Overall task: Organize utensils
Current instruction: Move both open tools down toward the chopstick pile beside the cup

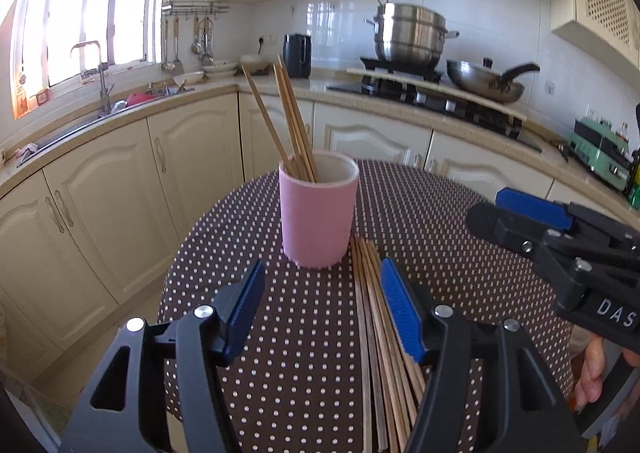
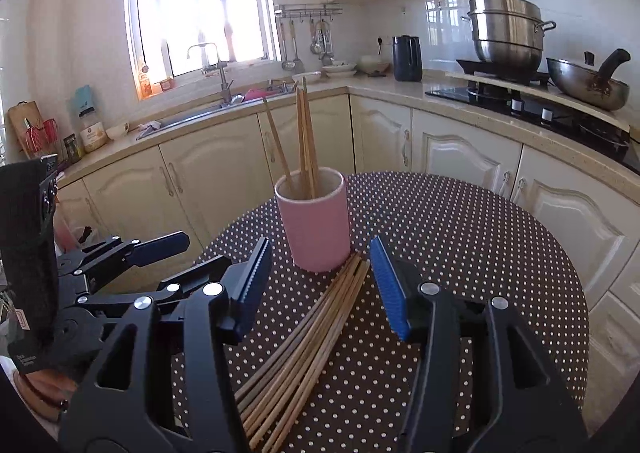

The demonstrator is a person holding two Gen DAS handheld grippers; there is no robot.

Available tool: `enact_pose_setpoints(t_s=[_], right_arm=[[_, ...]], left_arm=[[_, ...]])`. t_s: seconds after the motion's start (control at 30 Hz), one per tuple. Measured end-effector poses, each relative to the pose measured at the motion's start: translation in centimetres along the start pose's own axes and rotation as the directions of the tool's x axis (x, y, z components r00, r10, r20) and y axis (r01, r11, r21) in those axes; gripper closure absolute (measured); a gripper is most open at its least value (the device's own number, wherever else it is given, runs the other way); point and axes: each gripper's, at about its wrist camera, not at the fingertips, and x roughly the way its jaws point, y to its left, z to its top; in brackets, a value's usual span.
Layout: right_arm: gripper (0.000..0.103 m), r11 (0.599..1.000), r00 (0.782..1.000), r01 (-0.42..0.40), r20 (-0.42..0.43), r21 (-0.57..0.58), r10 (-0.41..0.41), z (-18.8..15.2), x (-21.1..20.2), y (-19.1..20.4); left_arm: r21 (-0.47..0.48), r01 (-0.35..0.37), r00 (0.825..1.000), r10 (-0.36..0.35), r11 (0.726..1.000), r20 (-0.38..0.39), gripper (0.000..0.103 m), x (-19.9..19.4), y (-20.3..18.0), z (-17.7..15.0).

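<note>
A pink cup (image 1: 318, 213) stands on the dotted table with several wooden chopsticks (image 1: 296, 125) upright in it. More loose chopsticks (image 1: 380, 333) lie in a bundle on the cloth, starting just right of the cup's base. My left gripper (image 1: 322, 273) is open in front of the cup, its right finger over that bundle. To the right hovers my right gripper (image 1: 492, 209), held by a hand. In the right wrist view the right gripper (image 2: 320, 253) is open above the loose chopsticks (image 2: 312, 341), which fan out beneath and between its fingers, untouched. The cup (image 2: 316, 221) is just ahead, and the left gripper (image 2: 188, 253) is at the left.
The round table (image 1: 440, 253) has a brown cloth with white dots, and its edge curves close behind the cup. Beyond it run cream cabinets (image 1: 120, 193), a sink (image 2: 208, 113), a black kettle (image 2: 407, 58) and a stove with a steel pot (image 1: 410, 33) and a wok (image 1: 486, 83).
</note>
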Motion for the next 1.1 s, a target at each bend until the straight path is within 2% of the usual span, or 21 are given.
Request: enact_pose_setpoints(t_s=[0.17,0.47,0.93,1.07,1.1], right_arm=[[0.051,1.000,0.999,-0.002,-0.048,0.006,0.003,-1.6,0.6,-0.7],[0.051,1.000,0.990,0.000,-0.144,0.022,0.003,-4.1,2.1,-2.3],[0.051,0.995,0.960,-0.002,-0.277,0.097,0.029,-6.4,4.9,-4.6],[0.051,0.994,0.954,-0.007,-0.299,0.111,0.040,-6.7,5.4,-4.9],[0.051,0.993,0.952,-0.010,-0.302,0.115,0.045,-6.6,5.6,-5.0]], left_arm=[[0.012,0.030,0.996,-0.029,0.999,-0.084,0.043,1.4,-0.6,-1.1],[0.022,0.056,0.969,-0.049,0.998,-0.241,0.043,4.8,-1.5,-3.2],[-0.054,0.113,0.923,-0.125,0.992,-0.364,0.044,8.7,-1.1,-4.4],[-0.048,0.111,0.914,-0.121,0.993,-0.388,0.044,9.7,-1.6,-4.6],[-0.041,0.098,0.917,-0.107,0.994,-0.385,0.048,9.9,-1.7,-4.5]])
